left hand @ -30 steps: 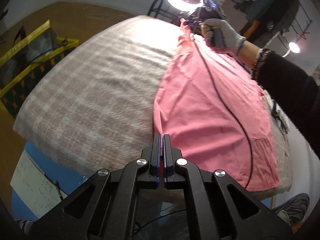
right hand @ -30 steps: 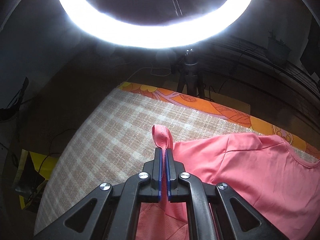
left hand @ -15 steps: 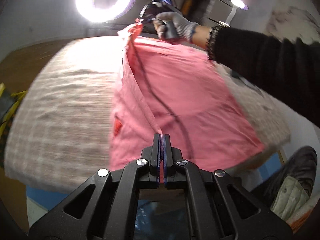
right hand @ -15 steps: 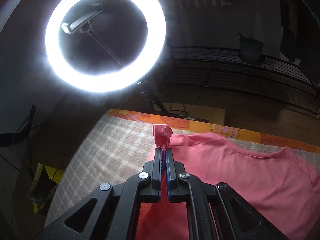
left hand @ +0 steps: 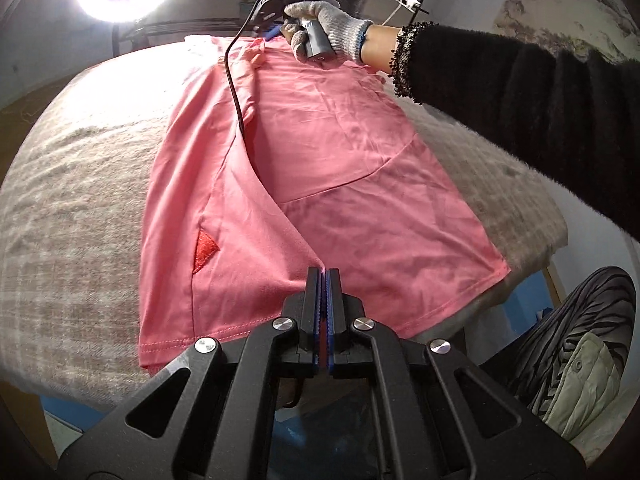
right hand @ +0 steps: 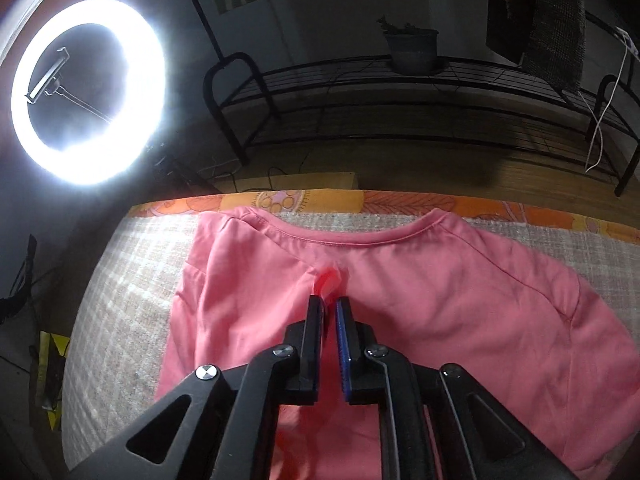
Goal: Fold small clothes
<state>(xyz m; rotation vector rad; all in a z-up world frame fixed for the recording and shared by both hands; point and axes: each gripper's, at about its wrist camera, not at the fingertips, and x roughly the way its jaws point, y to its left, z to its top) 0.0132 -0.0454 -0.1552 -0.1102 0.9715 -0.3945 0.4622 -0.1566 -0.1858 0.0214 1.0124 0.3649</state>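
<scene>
item: pink t-shirt [left hand: 340, 184], lying spread on a beige checked blanket [left hand: 80, 184] that covers the table; one side panel folded inward over the body, its edge running diagonally from the far collar end to the near hem; a small red patch [left hand: 205, 250] shows on the left panel near the hem; neckline [right hand: 360, 240] lies at the far edge, just beside an orange patterned cloth [right hand: 400, 200]

left gripper [left hand: 322, 276]: jaws closed tight on the folded corner of the shirt at the near hem, fabric pinched between the blue pads

right gripper [right hand: 330, 305]: low over the shirt just below the neckline, jaws parted a narrow way; a small raised pinch of pink fabric sits at the tips, whether the pads touch it cannot be told; in the left wrist view it is held by a grey-gloved hand [left hand: 320, 24] at the far end, black cable [left hand: 236, 80] trailing across the shirt

surroundings: ring light [right hand: 88, 92] far left; black metal rack [right hand: 400, 92] behind the table with a potted plant [right hand: 412, 46] on it
</scene>
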